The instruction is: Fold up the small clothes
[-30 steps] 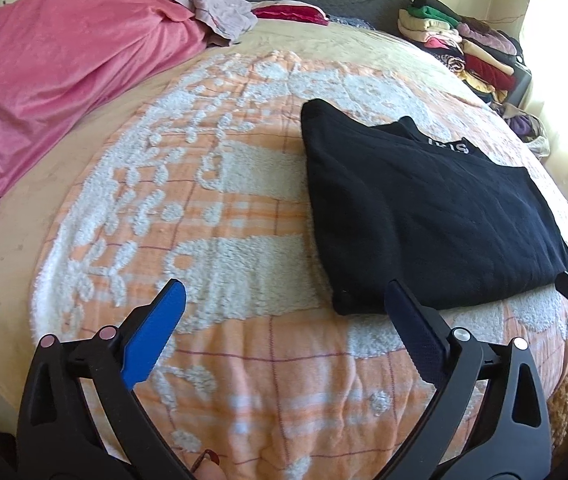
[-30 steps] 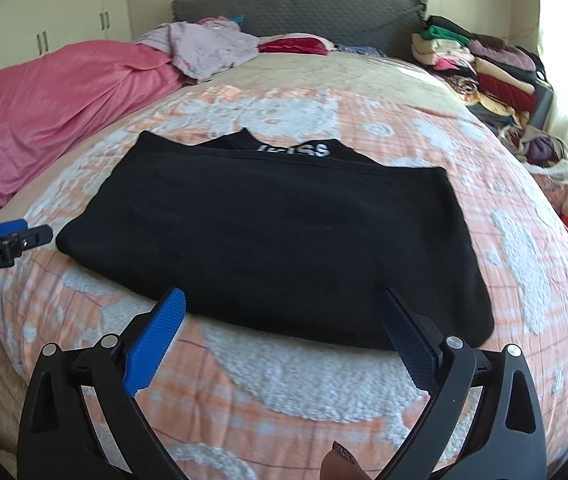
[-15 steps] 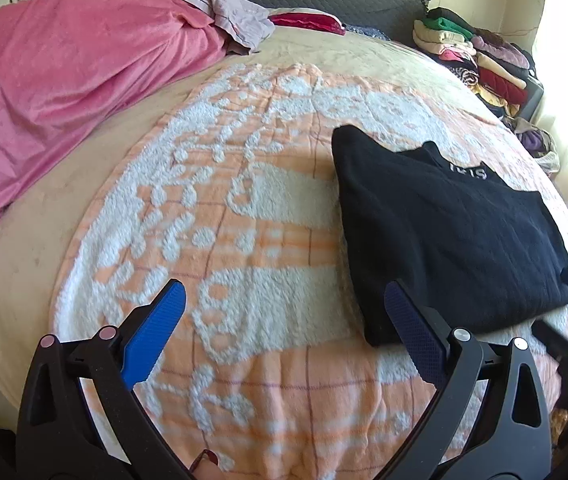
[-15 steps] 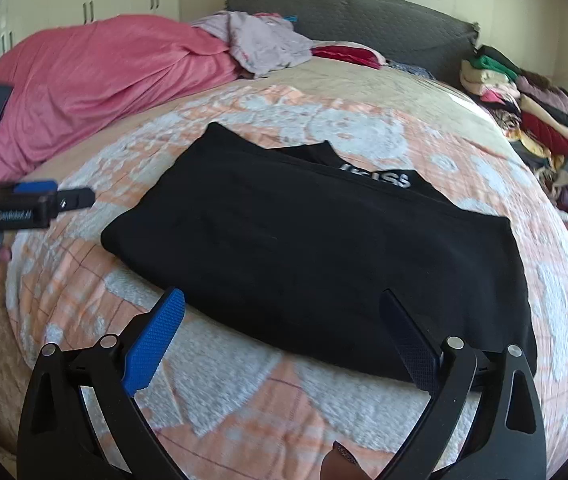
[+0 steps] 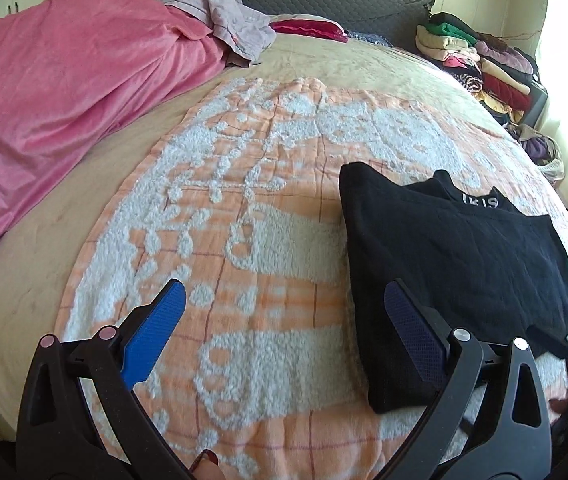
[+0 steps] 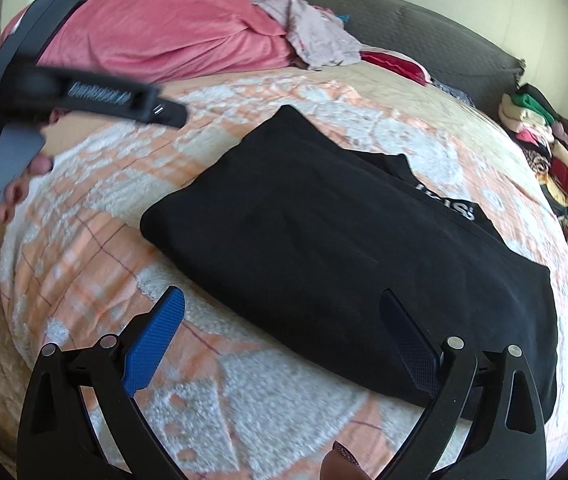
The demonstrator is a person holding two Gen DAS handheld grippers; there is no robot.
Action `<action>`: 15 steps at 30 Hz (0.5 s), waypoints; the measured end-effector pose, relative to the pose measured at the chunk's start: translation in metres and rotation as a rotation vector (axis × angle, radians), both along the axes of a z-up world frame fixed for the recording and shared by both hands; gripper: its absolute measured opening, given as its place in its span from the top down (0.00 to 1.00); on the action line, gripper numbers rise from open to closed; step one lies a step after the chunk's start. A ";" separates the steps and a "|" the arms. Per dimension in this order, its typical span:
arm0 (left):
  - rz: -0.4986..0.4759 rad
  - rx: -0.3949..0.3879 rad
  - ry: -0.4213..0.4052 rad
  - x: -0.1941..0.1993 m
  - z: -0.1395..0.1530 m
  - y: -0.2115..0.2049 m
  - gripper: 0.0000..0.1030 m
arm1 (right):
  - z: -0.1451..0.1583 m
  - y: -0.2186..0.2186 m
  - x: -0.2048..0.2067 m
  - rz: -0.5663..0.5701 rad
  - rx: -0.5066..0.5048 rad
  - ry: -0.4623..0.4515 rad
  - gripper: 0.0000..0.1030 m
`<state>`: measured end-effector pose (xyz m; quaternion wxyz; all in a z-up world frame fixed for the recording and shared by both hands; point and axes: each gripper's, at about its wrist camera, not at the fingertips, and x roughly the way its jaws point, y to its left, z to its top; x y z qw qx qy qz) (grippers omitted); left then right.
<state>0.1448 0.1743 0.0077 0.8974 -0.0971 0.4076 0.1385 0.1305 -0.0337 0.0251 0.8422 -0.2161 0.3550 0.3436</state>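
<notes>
The black top (image 5: 456, 256) lies flat on the orange and white blanket (image 5: 243, 240) that covers the bed. It looks folded once already, because the neck part with white letters (image 6: 450, 204) peeks out from under the far edge. It is long from side to side and short from front to back.

The left tool (image 5: 284, 332) is spread wide and holds nothing. The top lies to its right. Its right finger (image 5: 412, 340) sits just beside the near left corner of the top, and its left finger (image 5: 155, 332) is over bare blanket.

The right tool (image 6: 281, 336) is also spread wide and holds nothing. The top lies straight ahead of it and a bit to the right. The near edge of the top runs between its two fingers. Its right finger (image 6: 410, 340) shows in front of the black cloth, though it is hard to say if it touches.

So each tool is close to one end of the near edge. The left tool has the left corner and the right tool has the right part. The next fold most likely needs one short end lifted and laid over the other end, along the long way. The left tool seems nearer to a clear corner to pinch.

A pink cover (image 5: 63, 112) and a pile of clothes (image 5: 484, 68) lie far off.
</notes>
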 end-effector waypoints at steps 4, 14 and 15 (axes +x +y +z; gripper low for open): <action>-0.001 -0.004 0.005 0.011 -0.003 0.003 0.09 | -0.009 0.011 0.000 0.017 -0.023 -0.003 0.06; -0.015 -0.030 0.045 0.040 -0.019 0.009 0.09 | -0.032 0.033 0.009 0.035 -0.087 -0.088 0.05; -0.017 -0.037 0.050 0.043 -0.021 0.010 0.09 | -0.032 0.035 0.010 0.032 -0.088 -0.100 0.05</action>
